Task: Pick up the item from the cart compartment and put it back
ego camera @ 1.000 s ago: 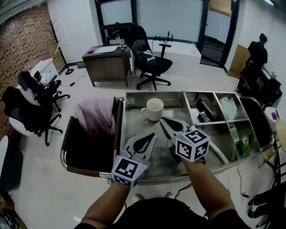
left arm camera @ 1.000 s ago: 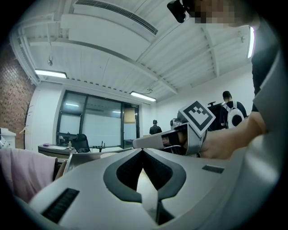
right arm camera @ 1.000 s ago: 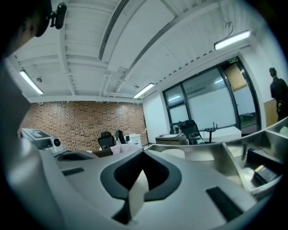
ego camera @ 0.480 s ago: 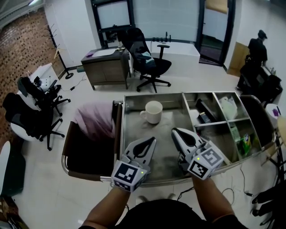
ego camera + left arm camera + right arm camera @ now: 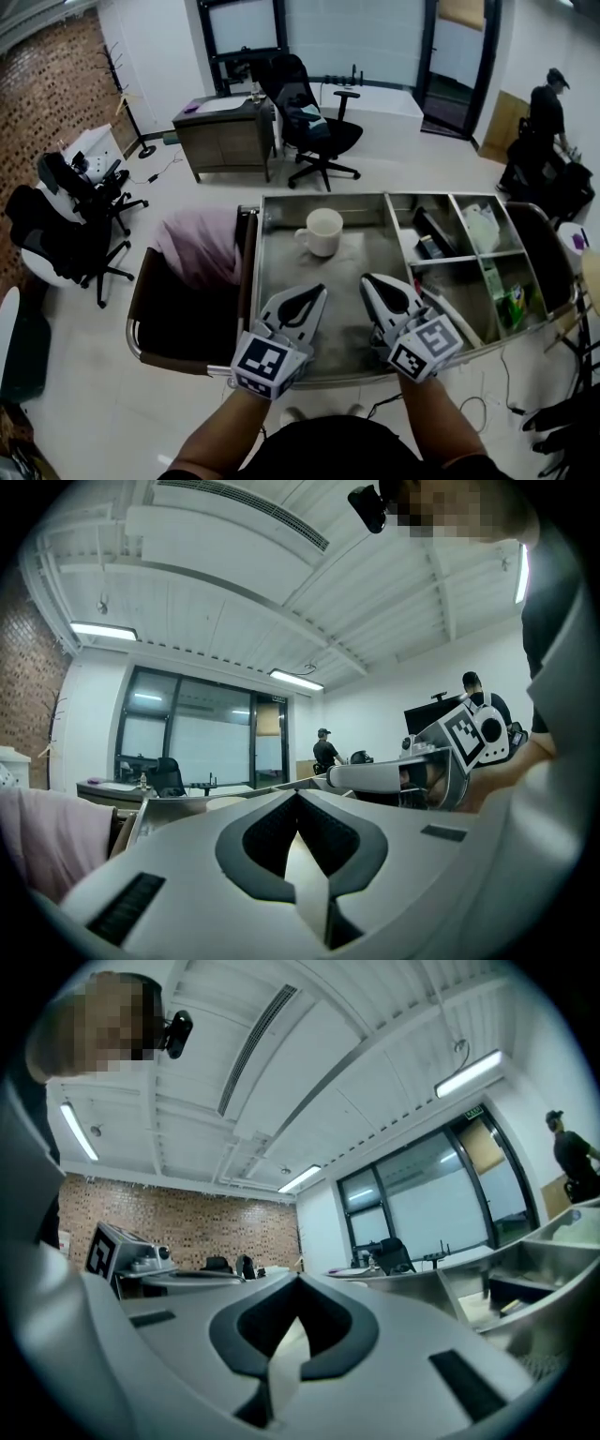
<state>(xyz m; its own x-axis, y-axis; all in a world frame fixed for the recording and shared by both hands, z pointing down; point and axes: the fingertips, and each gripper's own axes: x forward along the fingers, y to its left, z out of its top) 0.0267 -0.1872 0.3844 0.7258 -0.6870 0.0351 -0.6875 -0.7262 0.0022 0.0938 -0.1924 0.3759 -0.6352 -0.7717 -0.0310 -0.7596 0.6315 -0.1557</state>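
A white mug (image 5: 322, 231) stands upright at the far side of the steel cart's large compartment (image 5: 281, 272). Both grippers hover over the near part of that compartment, well short of the mug, pointing away from me. My left gripper (image 5: 306, 292) is shut with nothing in it; in its own view the jaws (image 5: 298, 794) meet at the tips. My right gripper (image 5: 373, 281) is shut and empty as well (image 5: 298, 1279). Each gripper shows in the other's view: the right one (image 5: 412, 772) and the left one (image 5: 141, 1265).
Smaller compartments on the cart's right hold a black item (image 5: 433, 230), a white bag (image 5: 481, 225) and a green pack (image 5: 514, 302). A pink cloth (image 5: 197, 246) lies in the brown bin at the cart's left end. Office chairs (image 5: 319, 122), a desk (image 5: 225, 136) and a person (image 5: 547, 112) stand beyond.
My right gripper has drawn back from near the mug toward the cart's near edge and a little right. The left gripper has stayed about where it was.
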